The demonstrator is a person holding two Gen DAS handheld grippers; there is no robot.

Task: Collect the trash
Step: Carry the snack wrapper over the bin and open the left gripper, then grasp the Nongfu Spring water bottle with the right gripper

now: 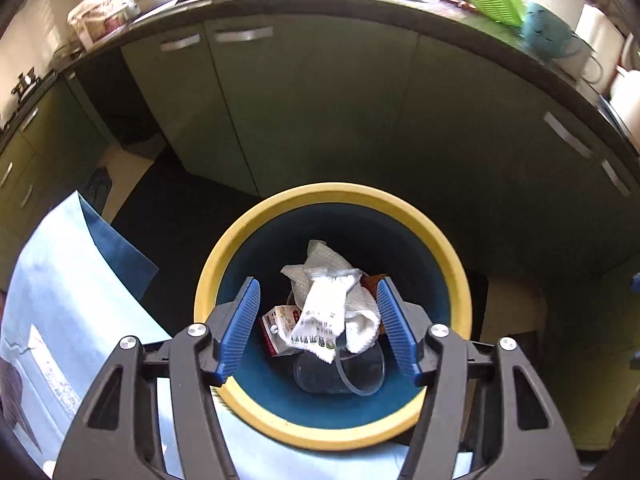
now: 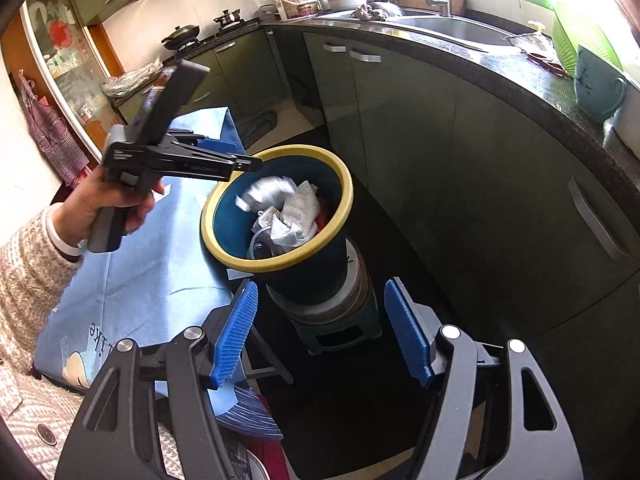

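Observation:
A dark blue trash bin with a yellow rim (image 1: 448,248) (image 2: 344,200) stands on a stool beside the blue-clothed table. Inside lie a white printed wrapper (image 1: 320,320), crumpled white paper towel (image 1: 360,320) (image 2: 298,216), a small red-and-white carton (image 1: 278,326) and a clear plastic cup (image 1: 340,372). My left gripper (image 1: 318,328) is open directly above the bin's mouth, nothing between its blue pads. It also shows in the right wrist view (image 2: 240,160), held over the bin's left rim, with a blurred white wrapper (image 2: 266,190) just below it. My right gripper (image 2: 322,332) is open and empty, nearer than the bin.
Green kitchen cabinets (image 2: 440,128) under a dark countertop (image 2: 520,76) curve behind and right of the bin. The blue tablecloth (image 2: 152,248) lies left. A green stool (image 2: 340,328) holds the bin. The sink (image 2: 448,24), a teal mug (image 2: 596,84) and dishes sit on the counter.

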